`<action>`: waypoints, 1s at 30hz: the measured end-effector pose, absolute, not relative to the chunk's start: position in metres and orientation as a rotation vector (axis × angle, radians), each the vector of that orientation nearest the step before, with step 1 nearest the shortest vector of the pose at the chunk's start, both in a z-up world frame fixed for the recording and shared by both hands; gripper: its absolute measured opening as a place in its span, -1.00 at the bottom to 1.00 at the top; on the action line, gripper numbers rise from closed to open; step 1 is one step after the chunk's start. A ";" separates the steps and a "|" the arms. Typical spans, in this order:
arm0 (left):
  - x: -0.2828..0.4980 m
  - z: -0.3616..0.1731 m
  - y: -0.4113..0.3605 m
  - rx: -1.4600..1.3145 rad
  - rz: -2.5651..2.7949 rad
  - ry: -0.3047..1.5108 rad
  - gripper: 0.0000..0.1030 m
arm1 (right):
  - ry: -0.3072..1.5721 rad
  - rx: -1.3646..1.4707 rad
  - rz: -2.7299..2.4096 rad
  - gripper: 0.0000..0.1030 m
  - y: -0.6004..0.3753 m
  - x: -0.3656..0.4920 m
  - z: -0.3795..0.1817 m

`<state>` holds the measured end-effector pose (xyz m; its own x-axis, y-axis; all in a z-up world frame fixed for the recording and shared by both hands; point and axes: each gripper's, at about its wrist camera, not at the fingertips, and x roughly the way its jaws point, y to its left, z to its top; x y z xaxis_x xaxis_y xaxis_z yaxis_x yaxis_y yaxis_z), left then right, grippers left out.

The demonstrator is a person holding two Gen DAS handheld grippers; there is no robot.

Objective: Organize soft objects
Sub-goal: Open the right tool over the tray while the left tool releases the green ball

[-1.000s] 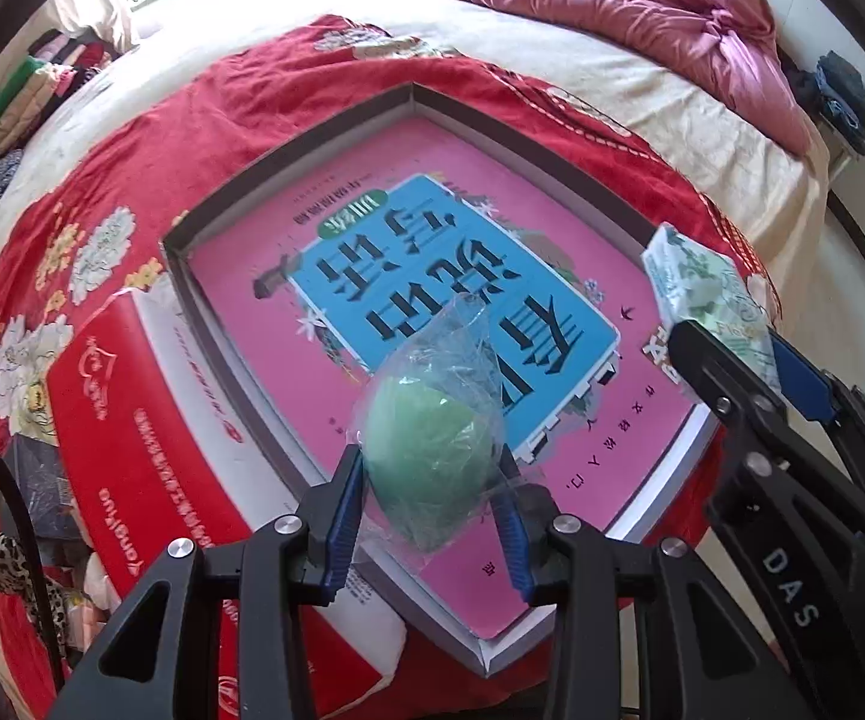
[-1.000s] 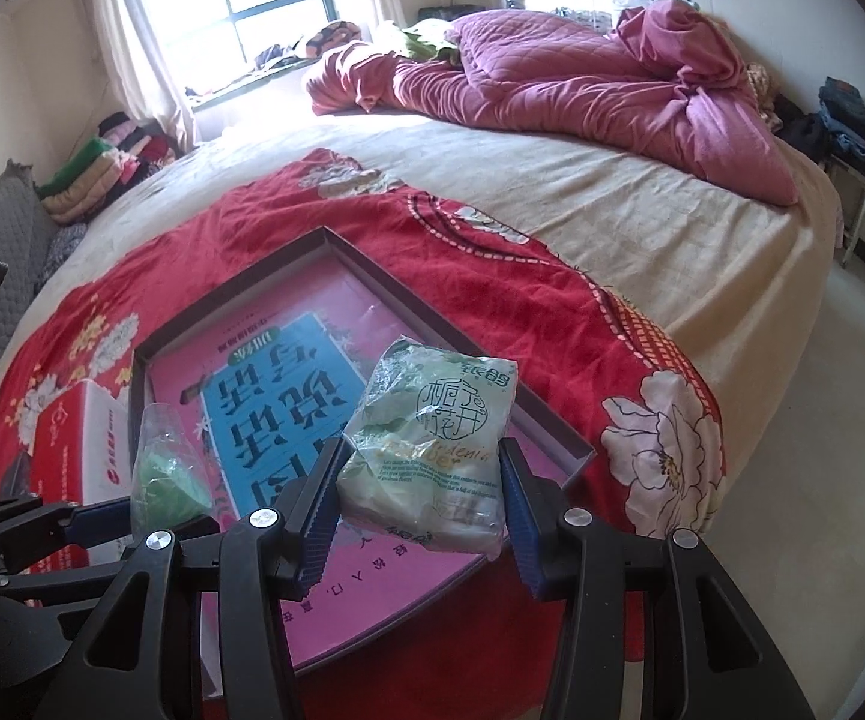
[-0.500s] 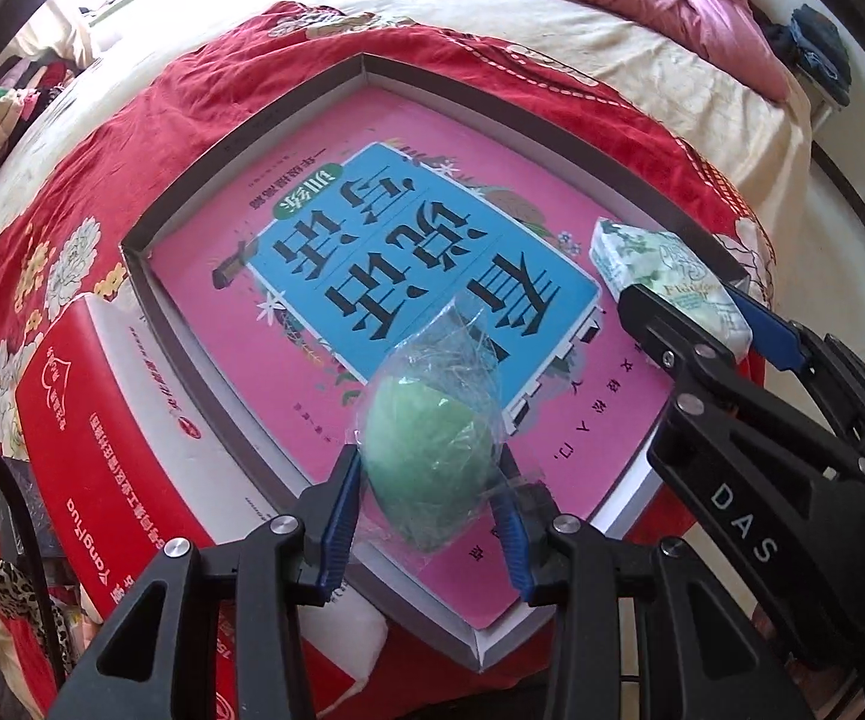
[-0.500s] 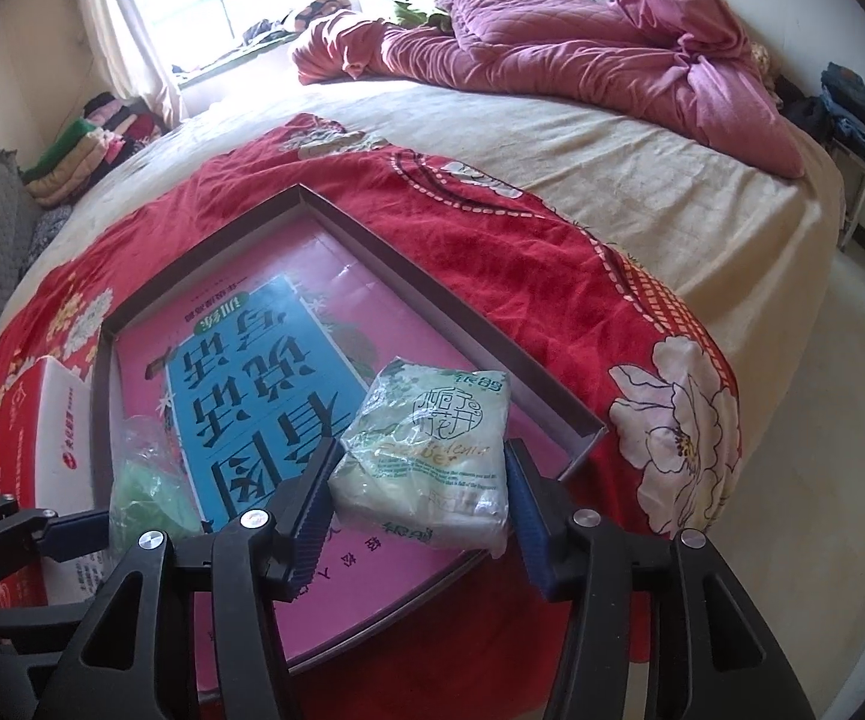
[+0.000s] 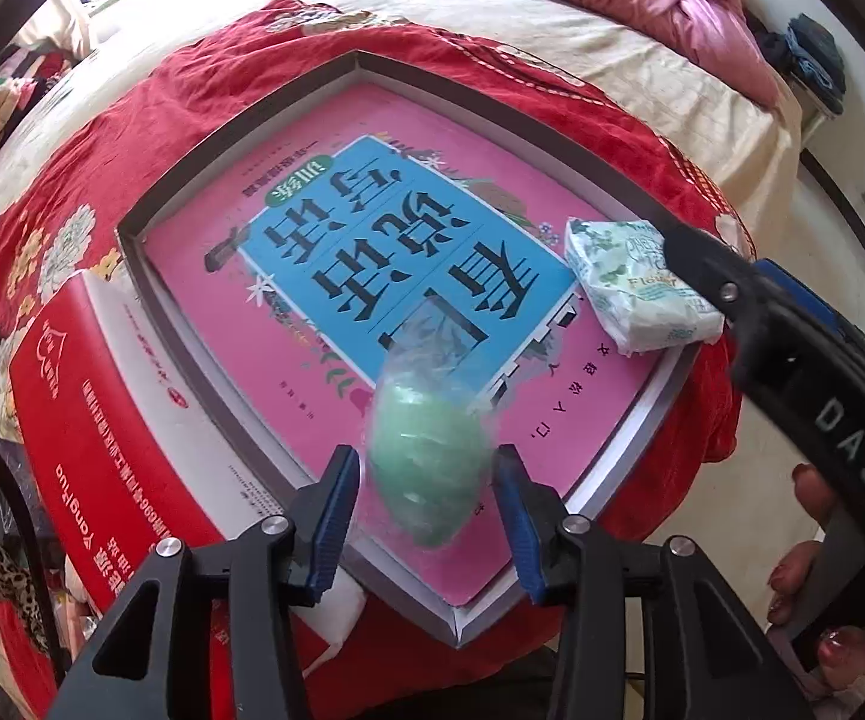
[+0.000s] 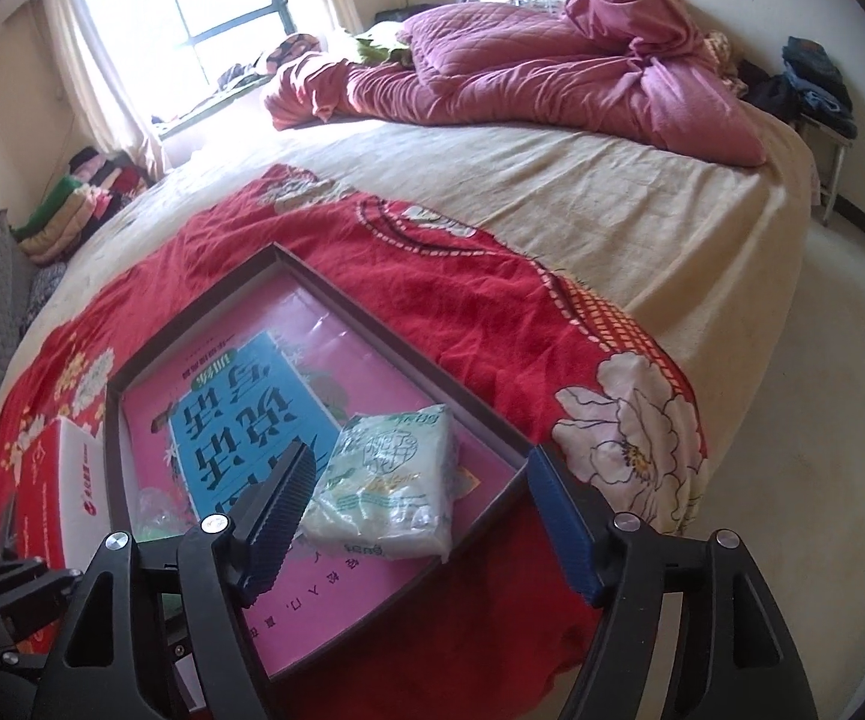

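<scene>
A green sponge in clear wrap [image 5: 426,462] sits between the blue pads of my left gripper [image 5: 425,456], over the near corner of the shallow grey tray [image 5: 240,138]. The left jaws are opening; the sponge looks blurred, with thin gaps to both pads. A white-green tissue pack [image 6: 393,492] lies in the tray [image 6: 372,312] on its pink-and-blue printed sheet, at the right corner. My right gripper [image 6: 417,462] straddles the pack with its jaws opening wide, neither pad touching it. The left wrist view shows the pack [image 5: 636,294] beside the right gripper's black finger [image 5: 726,282].
The tray rests on a red flowered blanket [image 6: 462,312] on a cream bed. A red and white box [image 5: 90,420] lies against the tray's left side. A pink quilt [image 6: 552,78] is heaped at the far end. Folded clothes [image 6: 84,198] are stacked left. The floor lies right.
The right jaws spread apart and let go of the tissue pack, which now lies in the tray. The left pads eased off the green sponge slightly; that hand stayed in place.
</scene>
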<state>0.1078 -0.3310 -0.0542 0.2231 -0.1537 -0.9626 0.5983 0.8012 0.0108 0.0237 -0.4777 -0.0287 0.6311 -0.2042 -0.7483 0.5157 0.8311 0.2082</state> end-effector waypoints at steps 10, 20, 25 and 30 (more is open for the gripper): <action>0.099 -0.047 -0.326 0.415 -0.547 1.231 0.07 | 0.773 0.438 -0.425 0.46 -0.477 0.018 -0.022; 0.079 -0.025 -0.308 0.371 -0.546 1.175 0.15 | 0.726 0.440 -0.418 0.48 -0.470 0.009 -0.004; 0.069 -0.008 -0.294 0.337 -0.541 1.141 0.16 | 0.680 0.434 -0.388 0.48 -0.458 0.005 0.016; 0.062 0.005 -0.273 0.302 -0.508 1.112 0.21 | 0.640 0.415 -0.370 0.48 -0.442 -0.002 0.037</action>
